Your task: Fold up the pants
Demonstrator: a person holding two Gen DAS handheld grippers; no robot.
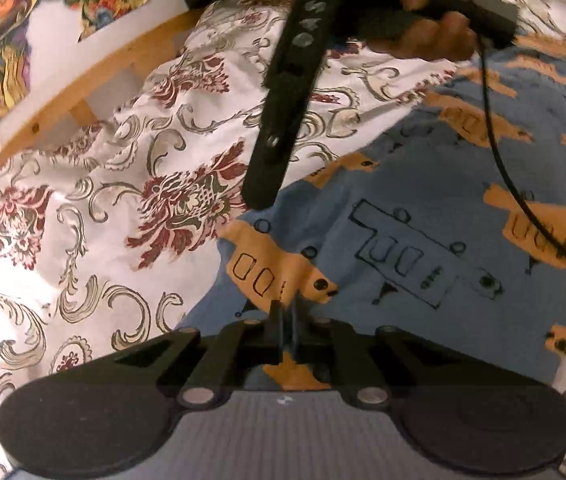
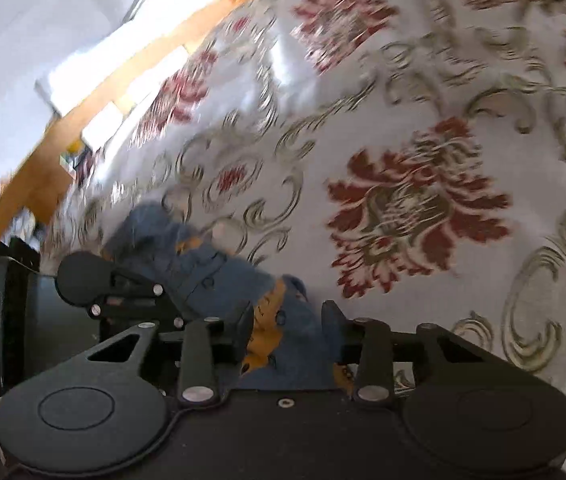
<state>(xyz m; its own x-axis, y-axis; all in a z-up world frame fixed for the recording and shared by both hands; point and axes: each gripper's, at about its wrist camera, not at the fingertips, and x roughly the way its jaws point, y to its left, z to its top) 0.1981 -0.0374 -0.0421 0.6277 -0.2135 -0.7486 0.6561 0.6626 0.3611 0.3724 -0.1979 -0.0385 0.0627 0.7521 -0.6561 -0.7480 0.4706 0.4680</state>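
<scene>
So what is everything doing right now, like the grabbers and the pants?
left gripper: shut on the pants fabric.
right gripper: pants bunched between its fingers; grip unclear.
pants: blue with orange print, partly spread, not fully folded.
floral bedspread: spread out under the pants, a bit wrinkled.

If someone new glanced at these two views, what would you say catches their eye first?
Most likely the blue pants with orange vehicle prints, spread over the lower right of the left wrist view. Beneath them lies a white bedspread with red flowers and grey scrolls, filling most of both views. The left hand-held gripper is pinched shut on the pants, and the right hand-held gripper holds a bunched fold of them.
</scene>
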